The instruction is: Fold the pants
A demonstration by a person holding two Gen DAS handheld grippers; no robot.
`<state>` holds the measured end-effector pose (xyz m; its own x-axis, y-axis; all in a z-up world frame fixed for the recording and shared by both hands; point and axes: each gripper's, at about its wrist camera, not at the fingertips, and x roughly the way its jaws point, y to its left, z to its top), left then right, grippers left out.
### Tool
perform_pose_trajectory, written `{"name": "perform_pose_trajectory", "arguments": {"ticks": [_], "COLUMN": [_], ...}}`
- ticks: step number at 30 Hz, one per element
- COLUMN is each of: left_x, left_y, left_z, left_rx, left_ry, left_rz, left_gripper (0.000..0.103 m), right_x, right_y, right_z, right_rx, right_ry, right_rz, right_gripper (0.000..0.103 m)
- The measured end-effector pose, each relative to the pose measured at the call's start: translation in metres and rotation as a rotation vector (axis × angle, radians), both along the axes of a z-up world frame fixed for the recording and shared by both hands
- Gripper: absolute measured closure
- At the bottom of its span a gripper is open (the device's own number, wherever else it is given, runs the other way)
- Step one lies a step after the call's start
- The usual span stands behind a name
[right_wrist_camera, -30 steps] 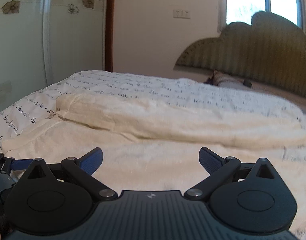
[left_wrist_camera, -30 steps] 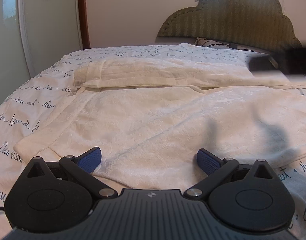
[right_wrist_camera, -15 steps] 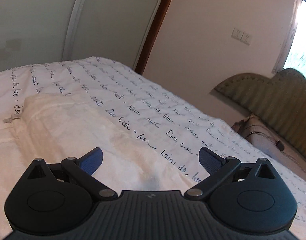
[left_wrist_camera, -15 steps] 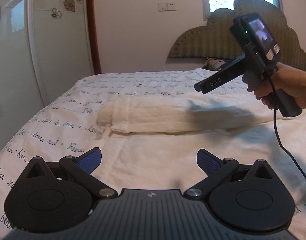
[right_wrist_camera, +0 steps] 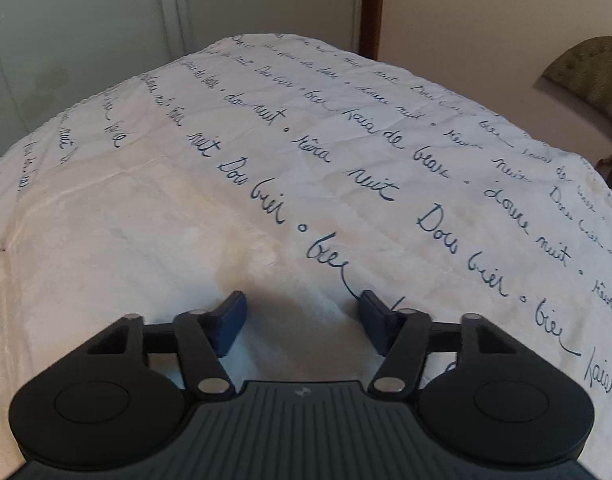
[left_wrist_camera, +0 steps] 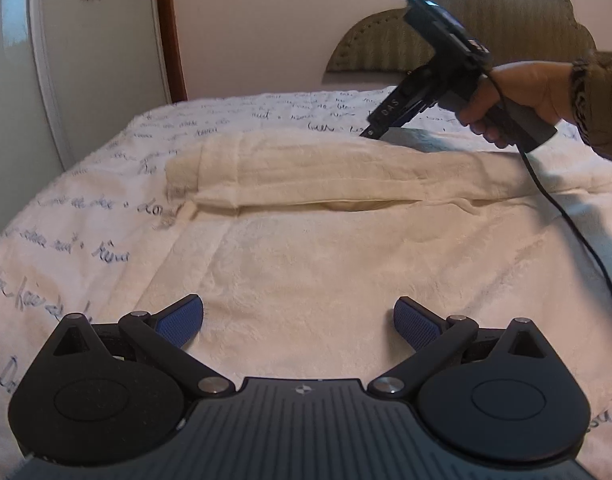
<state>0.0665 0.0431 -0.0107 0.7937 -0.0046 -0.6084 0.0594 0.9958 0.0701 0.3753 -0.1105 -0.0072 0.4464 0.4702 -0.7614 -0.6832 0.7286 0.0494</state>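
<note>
Cream-white pants [left_wrist_camera: 326, 248] lie spread on the bed, one leg folded into a long roll [left_wrist_camera: 306, 168] across the far side. My left gripper [left_wrist_camera: 298, 322] is open and empty, just above the near part of the pants. My right gripper [right_wrist_camera: 301, 320] is open, its jaws partly narrowed, with its tips down at the far edge of the pants [right_wrist_camera: 117, 248] where the fabric meets the bedspread. The left wrist view shows the right gripper's body [left_wrist_camera: 438, 80] in a hand, pointing down at the roll's far edge.
The bedspread [right_wrist_camera: 386, 152] is white with blue handwriting print. A padded headboard [left_wrist_camera: 486, 36] stands at the back right. A glass wardrobe door [left_wrist_camera: 17, 92] and a wooden door frame [left_wrist_camera: 171, 32] stand to the left. The right gripper's cable [left_wrist_camera: 566, 224] hangs across the pants.
My right gripper moved forward over the pants and came down to their far edge, and its jaws narrowed. My left gripper lifted and pulled back a little, staying open.
</note>
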Motion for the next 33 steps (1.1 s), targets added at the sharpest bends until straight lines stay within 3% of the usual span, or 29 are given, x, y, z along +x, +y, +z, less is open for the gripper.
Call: {"name": "perform_pose_trajectory", "arguments": {"ticks": [1,4,8,10,13,17,19,22,25,27,29,30,31,33], "left_x": [0.001,0.002,0.010,0.019,0.035,0.045,0.044,0.039,0.049,0.058,0.064,0.069,0.071,0.069], "left_y": [0.003,0.006,0.021,0.036,0.064,0.098,0.103,0.099,0.094,0.100,0.108,0.112,0.115,0.120], "left_z": [0.001,0.008,0.031,0.046,0.069,0.088,0.094,0.099,0.088,0.073,0.060,0.055,0.053,0.050], "left_rx": [-0.018,-0.032,-0.084,-0.152,-0.312,-0.640,-0.725,-0.762,-0.786,-0.846,-0.920,-0.947,-0.960,-0.986], "left_ry": [0.007,0.026,0.001,-0.020,-0.011,0.023,0.034,0.015,0.070,0.104,0.128,0.116,0.113,0.117], "left_rz": [0.006,0.021,0.047,0.082,0.133,0.142,0.143,0.159,0.204,0.253,0.309,0.309,0.304,0.304], "left_gripper": [0.000,0.000,0.000,0.000,0.001,0.001,0.001,0.000,0.001,0.001,0.012,0.029,0.053,0.083], "right_x": [-0.003,-0.021,-0.069,-0.105,-0.160,-0.236,-0.271,-0.304,-0.308,-0.306,-0.306,-0.304,-0.303,-0.304], "right_y": [0.001,0.005,0.012,0.014,0.011,0.007,0.006,0.004,0.001,-0.001,-0.002,-0.003,-0.003,-0.001], "right_z": [0.001,0.005,0.018,0.027,0.039,0.040,0.036,0.026,0.018,0.018,0.019,0.019,0.019,0.018], "right_rx": [-0.004,-0.051,-0.149,-0.197,-0.230,-0.305,-0.337,-0.347,-0.306,-0.270,-0.247,-0.238,-0.233,-0.229], "right_ry": [-0.008,-0.085,-0.334,-0.472,-0.624,-0.782,-0.818,-0.797,-0.752,-0.737,-0.734,-0.727,-0.725,-0.714], "right_rz": [0.021,0.045,0.072,0.101,0.137,0.198,0.236,0.276,0.252,0.224,0.198,0.191,0.185,0.180], "right_gripper": [0.073,0.090,0.093,0.093,0.094,0.095,0.095,0.095,0.095,0.095,0.095,0.095,0.095,0.095]}}
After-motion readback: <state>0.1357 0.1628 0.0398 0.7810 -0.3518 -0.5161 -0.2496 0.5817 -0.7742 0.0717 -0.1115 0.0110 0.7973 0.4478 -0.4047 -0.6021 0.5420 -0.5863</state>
